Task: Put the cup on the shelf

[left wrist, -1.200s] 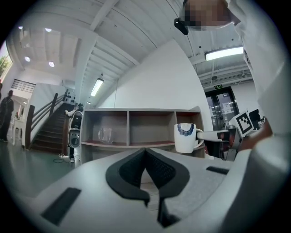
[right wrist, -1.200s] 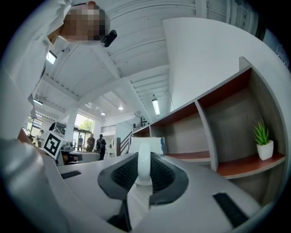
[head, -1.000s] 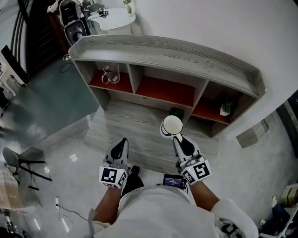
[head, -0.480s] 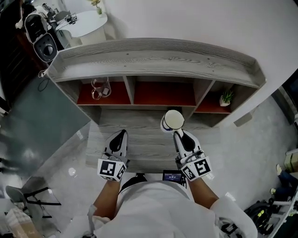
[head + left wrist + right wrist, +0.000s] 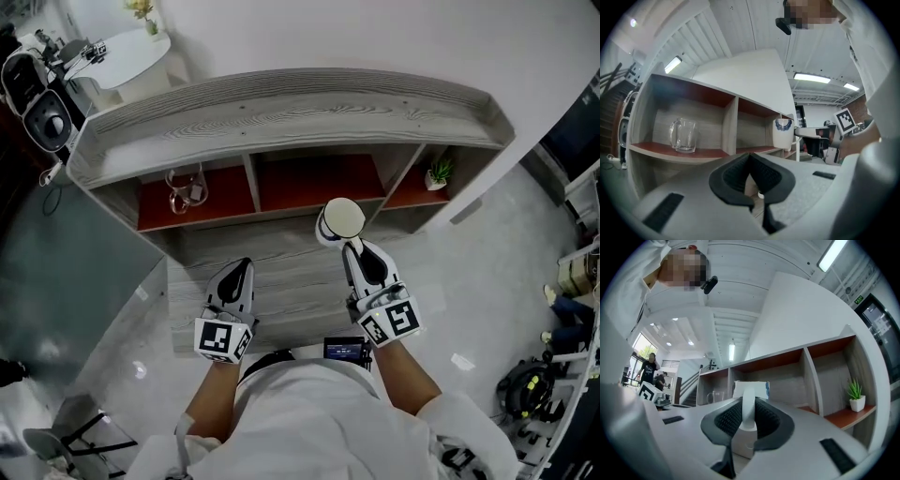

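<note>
Head view has your cup (image 5: 340,221) upright, its open mouth facing the camera and its long axis vertical. The handle (image 5: 747,409) points back toward you, straight into your right tool (image 5: 352,248).

That right tool is closed narrowly on the handle. Seen along its own jaws, the dark pads press the white loop from either side, and the cup's body rises just beyond the tips. So the cup sits at the far end of the tool, in line with it, carried in the air.

It hangs in front of the shelf (image 5: 281,112), roughly level with the mouth of the middle compartment (image 5: 314,183), and it is not resting on any board. A glass mug (image 5: 183,187) stands in the left compartment and a small potted plant (image 5: 437,173) in the right one.

Your right forearm reaches forward from your body, with the tool angled slightly inward toward the shelf. Your left tool (image 5: 241,272) is drawn back nearer your body, well apart from the cup. It also points at the shelf, and its jaws are together with nothing between them.
</note>
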Tool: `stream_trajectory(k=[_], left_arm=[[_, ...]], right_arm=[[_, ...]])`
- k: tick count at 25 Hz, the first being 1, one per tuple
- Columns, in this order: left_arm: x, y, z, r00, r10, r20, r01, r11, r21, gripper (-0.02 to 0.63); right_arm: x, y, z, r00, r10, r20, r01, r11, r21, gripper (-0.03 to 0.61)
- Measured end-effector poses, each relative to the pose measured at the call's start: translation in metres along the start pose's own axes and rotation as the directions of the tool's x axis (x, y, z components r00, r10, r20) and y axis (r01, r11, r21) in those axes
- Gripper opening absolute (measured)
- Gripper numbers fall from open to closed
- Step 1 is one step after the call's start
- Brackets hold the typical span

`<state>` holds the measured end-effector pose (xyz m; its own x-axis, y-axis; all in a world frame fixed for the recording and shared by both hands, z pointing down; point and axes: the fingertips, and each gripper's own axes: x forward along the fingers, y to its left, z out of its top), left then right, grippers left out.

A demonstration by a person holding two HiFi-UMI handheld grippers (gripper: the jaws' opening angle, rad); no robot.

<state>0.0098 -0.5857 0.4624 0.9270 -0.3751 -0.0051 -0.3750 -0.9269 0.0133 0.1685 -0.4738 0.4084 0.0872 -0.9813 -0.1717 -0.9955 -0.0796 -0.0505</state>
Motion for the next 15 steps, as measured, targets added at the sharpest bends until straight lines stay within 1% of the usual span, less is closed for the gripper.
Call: stream_trajectory(k=[6,10,15], left_arm=[[0.006,-0.002,-0.008,0.996,-0.094,0.0,0.094,0.996,-0.012,0.006],[0.015,0.004,-0.023,0.994,-0.107,-0.011,0.107,0.994,-0.035,0.006],[0.029,0.005,-0.031,0.993,-0.118,-0.012,0.118,0.992,-0.043,0.006]], right_arm=[[0.014,-0.005,0.007,0.997,-0.068,0.021,0.069,0.997,-0.038,0.075],[0.03,-0.016,0.005,0.995,-0.093,0.024,0.094,0.993,-0.064,0.075],[0.048,-0.036,-0.004,0.992,-0.125,0.014,0.126,0.99,-0.061,0.075]])
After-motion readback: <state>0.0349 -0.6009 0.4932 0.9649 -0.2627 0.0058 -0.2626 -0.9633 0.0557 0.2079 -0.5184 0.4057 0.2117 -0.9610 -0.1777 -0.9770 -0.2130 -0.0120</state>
